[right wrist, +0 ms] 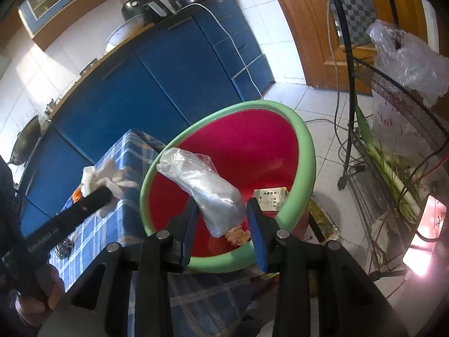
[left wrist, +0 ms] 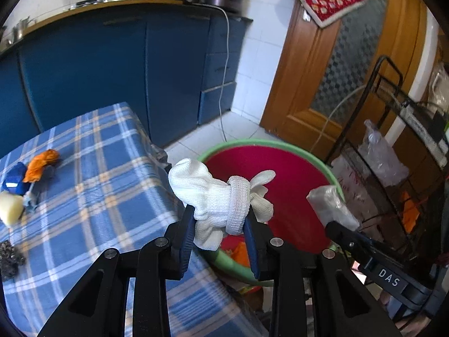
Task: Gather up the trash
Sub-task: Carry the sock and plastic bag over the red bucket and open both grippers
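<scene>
Two scraps on plaid cloth point(left wrist: 92, 151) — orange wrapper point(left wrist: 42, 165), blue wrapper point(left wrist: 14, 179).

Two grippers are showing: the left gripper point(left wrist: 220, 234) and the right gripper point(right wrist: 221, 231). One white glove point(left wrist: 213, 196) is sitting between the left one's fingers, and one clear plastic wrapper point(right wrist: 204, 185) between the right one's. One bin point(right wrist: 306, 151) is standing on the floor, holding one small printed box point(right wrist: 270, 198). One checked tablecloth point(left wrist: 92, 196) is carrying one orange scrap point(left wrist: 40, 164), one blue scrap point(left wrist: 14, 179) and one pale yellowish lump point(left wrist: 9, 206).
</scene>
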